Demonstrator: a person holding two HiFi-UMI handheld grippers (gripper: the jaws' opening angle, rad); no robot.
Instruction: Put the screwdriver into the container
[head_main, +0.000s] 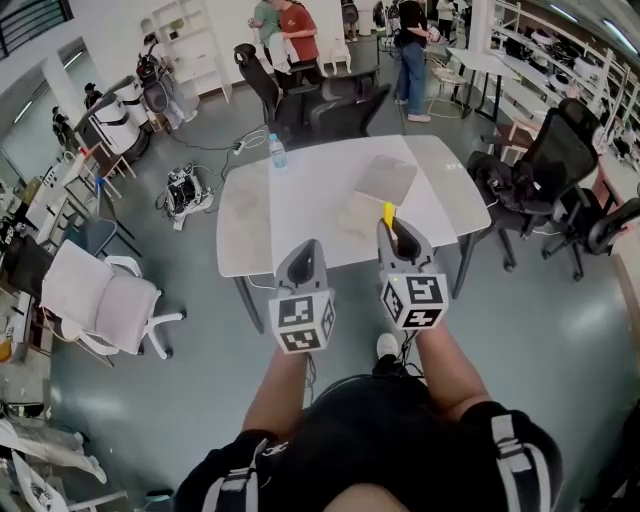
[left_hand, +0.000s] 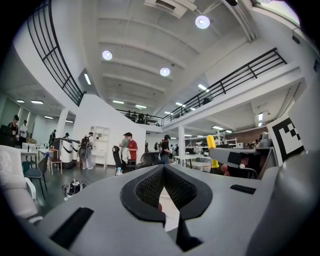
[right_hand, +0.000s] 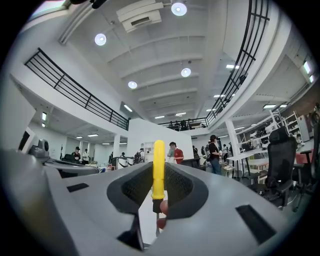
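Observation:
My right gripper (head_main: 393, 228) is shut on the screwdriver (head_main: 388, 213), held above the near edge of the white table (head_main: 300, 205). In the right gripper view the yellow handle (right_hand: 158, 167) stands up between the black pads (right_hand: 180, 187), with the thin shaft pointing down. The handle (left_hand: 212, 150) also shows at the right of the left gripper view. A pale, flat container (head_main: 385, 180) lies on the table beyond the right gripper. My left gripper (head_main: 306, 246) hangs beside the right one, its jaws together and nothing between them (left_hand: 163, 172).
A water bottle (head_main: 277, 150) stands at the table's far left edge. Black office chairs (head_main: 535, 170) sit to the right and behind the table, a white chair (head_main: 100, 300) to the left. People (head_main: 290, 35) stand far back.

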